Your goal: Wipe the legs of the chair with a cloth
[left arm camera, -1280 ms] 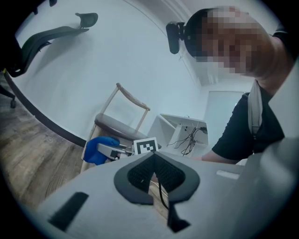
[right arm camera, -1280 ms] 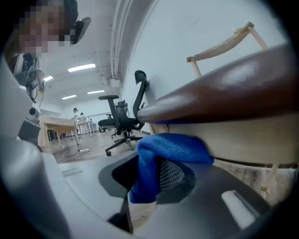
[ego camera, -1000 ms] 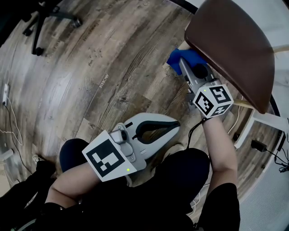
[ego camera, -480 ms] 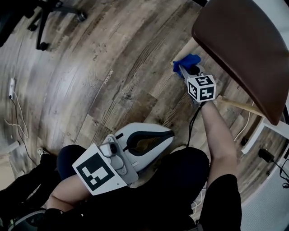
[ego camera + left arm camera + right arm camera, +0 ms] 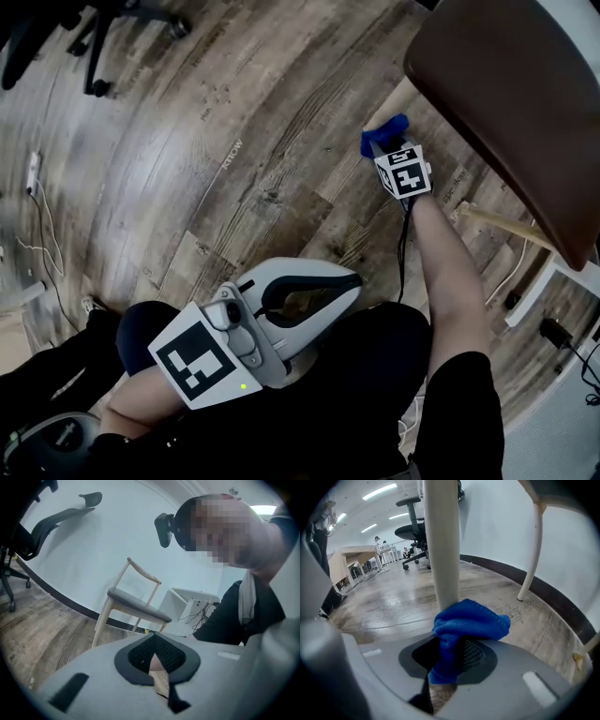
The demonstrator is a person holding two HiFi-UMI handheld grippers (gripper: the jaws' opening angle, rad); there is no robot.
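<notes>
The chair's brown seat (image 5: 506,103) fills the top right of the head view, and a pale wooden leg (image 5: 398,94) runs down from it to the floor. My right gripper (image 5: 380,145) reaches low beside that leg, shut on a blue cloth (image 5: 384,129). In the right gripper view the blue cloth (image 5: 464,627) bulges out of the right gripper (image 5: 450,660) and presses against the pale leg (image 5: 442,541). A second leg (image 5: 532,550) stands behind at the right. My left gripper (image 5: 352,281) lies on the person's lap, shut and holding nothing. The left gripper (image 5: 157,665) faces away from the wiped leg.
An office chair base (image 5: 112,28) stands at the far left on the wood floor (image 5: 234,150). Cables (image 5: 37,187) trail at the left edge and others (image 5: 562,337) at the right. A second wooden chair (image 5: 136,604) stands by the wall in the left gripper view.
My right gripper has slid lower along the chair leg with the cloth, farther from the head camera. The left gripper has stayed on the lap.
</notes>
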